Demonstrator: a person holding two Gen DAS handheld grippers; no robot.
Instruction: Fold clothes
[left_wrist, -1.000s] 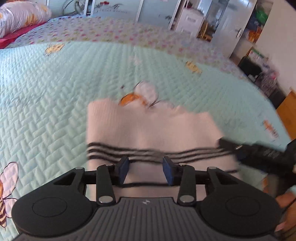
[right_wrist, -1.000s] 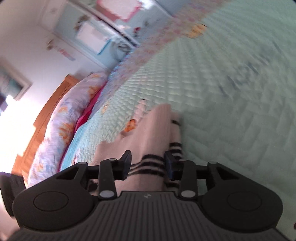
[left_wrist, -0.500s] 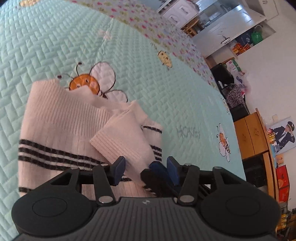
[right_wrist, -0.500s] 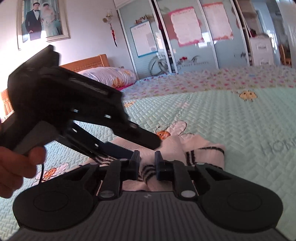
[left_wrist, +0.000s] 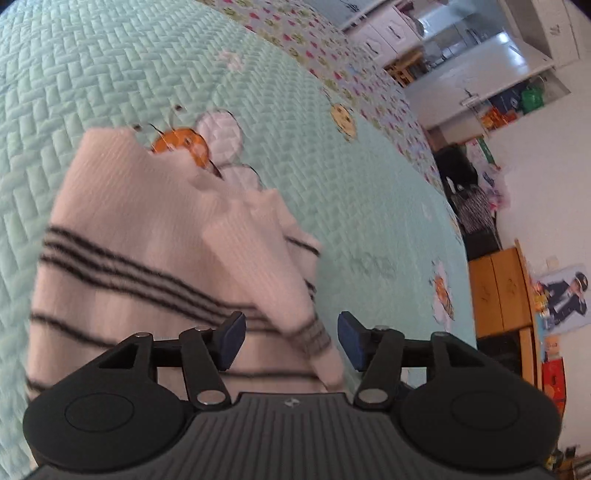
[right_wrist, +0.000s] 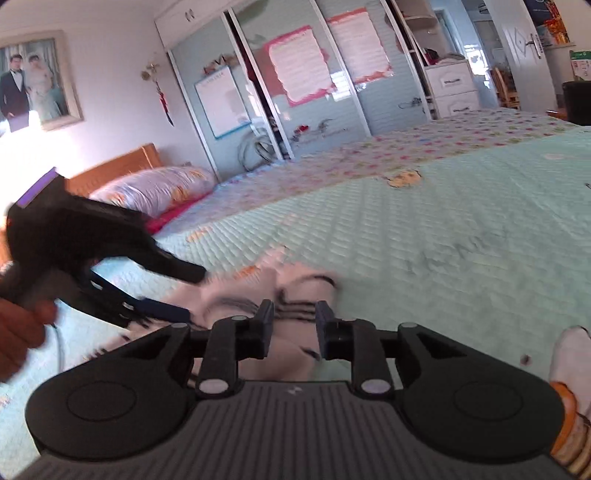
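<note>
In my right wrist view, a hand (right_wrist: 18, 332) at far left grips my left gripper (right_wrist: 173, 291), which reaches in over the sweater (right_wrist: 291, 291) at lower centre. My right gripper (right_wrist: 293, 325) hangs above it — jaws narrow but opening, nothing pinched. In my left view the white striped sweater fills the lower left on the mint quilt (left_wrist: 351, 192); those jaws are wide, opening, a folded sleeve (left_wrist: 266, 273) between them untouched — orange cabinet (left_wrist: 498, 291) at right.
</note>
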